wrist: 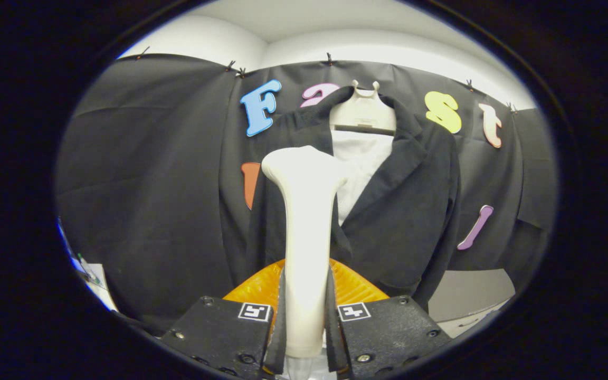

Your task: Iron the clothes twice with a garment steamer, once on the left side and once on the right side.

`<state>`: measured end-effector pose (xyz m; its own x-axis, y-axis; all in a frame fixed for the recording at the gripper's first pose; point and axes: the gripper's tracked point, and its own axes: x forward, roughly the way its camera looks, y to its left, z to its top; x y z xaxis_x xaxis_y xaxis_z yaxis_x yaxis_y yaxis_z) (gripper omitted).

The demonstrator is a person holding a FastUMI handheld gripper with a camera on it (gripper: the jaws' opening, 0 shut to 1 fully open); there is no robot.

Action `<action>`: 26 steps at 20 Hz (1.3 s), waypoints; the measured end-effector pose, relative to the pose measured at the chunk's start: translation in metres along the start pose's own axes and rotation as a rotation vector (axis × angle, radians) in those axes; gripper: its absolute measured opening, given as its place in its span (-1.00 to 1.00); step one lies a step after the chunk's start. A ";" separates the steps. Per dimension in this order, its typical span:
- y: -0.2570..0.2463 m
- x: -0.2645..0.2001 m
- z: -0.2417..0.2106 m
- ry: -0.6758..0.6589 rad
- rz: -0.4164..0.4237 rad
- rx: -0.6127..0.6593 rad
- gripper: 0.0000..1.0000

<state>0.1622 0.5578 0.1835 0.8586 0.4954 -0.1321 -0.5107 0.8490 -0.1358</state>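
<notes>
Garment steamer [306, 221] clamped upright between both fingers of the hand-held gripper [306, 316], dark jacket [409, 211] hung just beyond on a hanger [363, 112]

Your claw [306, 311] points forward and level, its two fingers [282, 316] drawn in close and pressing from either side on the upright handle of the garment steamer [306, 211], which rises between them and beyond their tips.

wall: black cloth [151, 158], clipped along top; above: white wall [335, 47]; lower right: pale surface [467, 295], perhaps tabletop
</notes>
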 end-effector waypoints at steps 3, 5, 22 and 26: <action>0.014 0.012 0.016 -0.010 0.000 0.002 -0.34; 0.020 0.020 0.022 -0.022 -0.015 -0.011 -0.34; 0.014 0.046 -0.049 0.107 -0.033 -0.042 -0.34; 0.012 0.042 -0.079 0.151 -0.020 -0.046 -0.34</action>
<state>0.1883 0.5742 0.0987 0.8540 0.4417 -0.2749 -0.4977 0.8475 -0.1843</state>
